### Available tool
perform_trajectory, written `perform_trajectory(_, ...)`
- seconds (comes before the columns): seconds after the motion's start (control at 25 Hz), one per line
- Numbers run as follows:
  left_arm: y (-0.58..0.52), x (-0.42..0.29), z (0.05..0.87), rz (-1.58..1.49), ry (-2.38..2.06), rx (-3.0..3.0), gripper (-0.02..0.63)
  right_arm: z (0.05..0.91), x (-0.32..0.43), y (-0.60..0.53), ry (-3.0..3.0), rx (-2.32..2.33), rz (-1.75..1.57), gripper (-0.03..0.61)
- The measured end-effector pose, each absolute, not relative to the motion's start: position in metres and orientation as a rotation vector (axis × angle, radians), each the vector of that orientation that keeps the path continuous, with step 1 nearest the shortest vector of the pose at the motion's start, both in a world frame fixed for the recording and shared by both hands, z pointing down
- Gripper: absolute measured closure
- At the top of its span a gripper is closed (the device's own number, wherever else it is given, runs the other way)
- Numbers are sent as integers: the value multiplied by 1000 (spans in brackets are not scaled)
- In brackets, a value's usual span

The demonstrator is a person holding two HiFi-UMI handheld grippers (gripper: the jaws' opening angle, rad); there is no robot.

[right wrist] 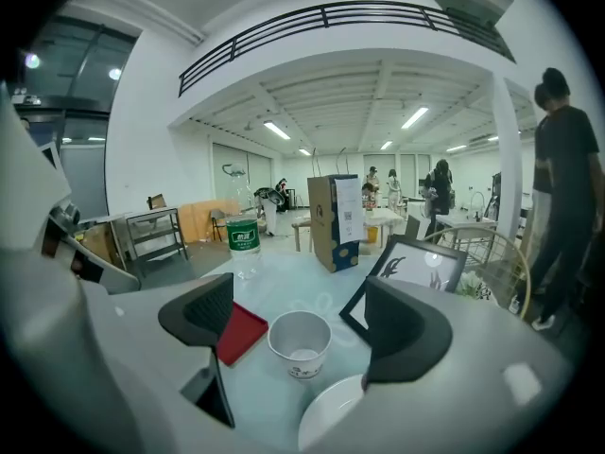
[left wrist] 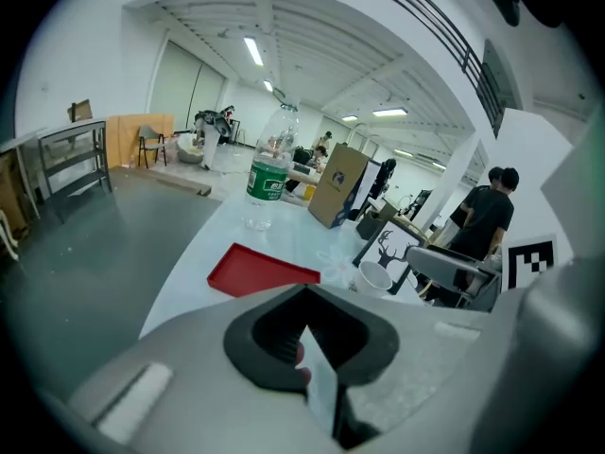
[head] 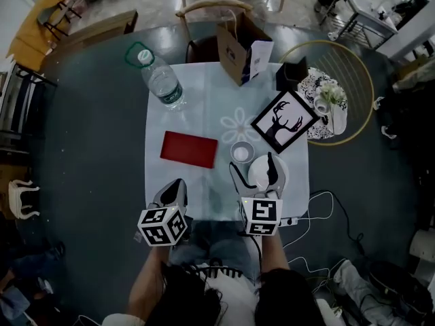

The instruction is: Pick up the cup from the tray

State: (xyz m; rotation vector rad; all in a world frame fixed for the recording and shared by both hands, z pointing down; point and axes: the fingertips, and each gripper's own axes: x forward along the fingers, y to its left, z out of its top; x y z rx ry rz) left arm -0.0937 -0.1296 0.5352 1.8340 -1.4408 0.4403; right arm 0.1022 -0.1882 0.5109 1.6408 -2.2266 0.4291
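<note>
A white paper cup (head: pixel 242 152) stands upright on the tablecloth just right of the flat red tray (head: pixel 189 149), not on it. My right gripper (head: pixel 253 172) hovers open over a white plate (head: pixel 262 176), close behind the cup. In the right gripper view the cup (right wrist: pixel 300 343) sits ahead, between the open jaws of the right gripper (right wrist: pixel 302 324), with the red tray (right wrist: pixel 241 331) to its left. My left gripper (head: pixel 177 187) is shut and empty near the table's front edge. The left gripper (left wrist: pixel 307 348) faces the tray (left wrist: pixel 263 270) and cup (left wrist: pixel 375 276).
A water bottle (head: pixel 162 80) stands at the back left of the white tablecloth (head: pixel 197 107). A brown paper bag (head: pixel 241 49) and a black box (head: pixel 292 73) are at the back. A framed deer picture (head: pixel 285 122) lies right of the cup. People stand at the right.
</note>
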Motion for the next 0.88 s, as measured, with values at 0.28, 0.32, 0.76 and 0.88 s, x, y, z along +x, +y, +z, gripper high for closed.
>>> perform_trajectory(0.28,-123,-87,499,350,-1461,1919,614,484,106,-160,-2176,1658,437,301)
perform_trajectory(0.32,-121,-86,494,350,-1460,1940,614,478,103,-156,-2177,1656,416,316)
perform_trajectory(0.76,-75,-99,463,275,-1483,2017,614,452,77,-102,-2111,1704,339,552)
perform_trajectory(0.88,-57,-107,456,268,-1488,2038,614,455,64,-83,-2091,1686,345,552)
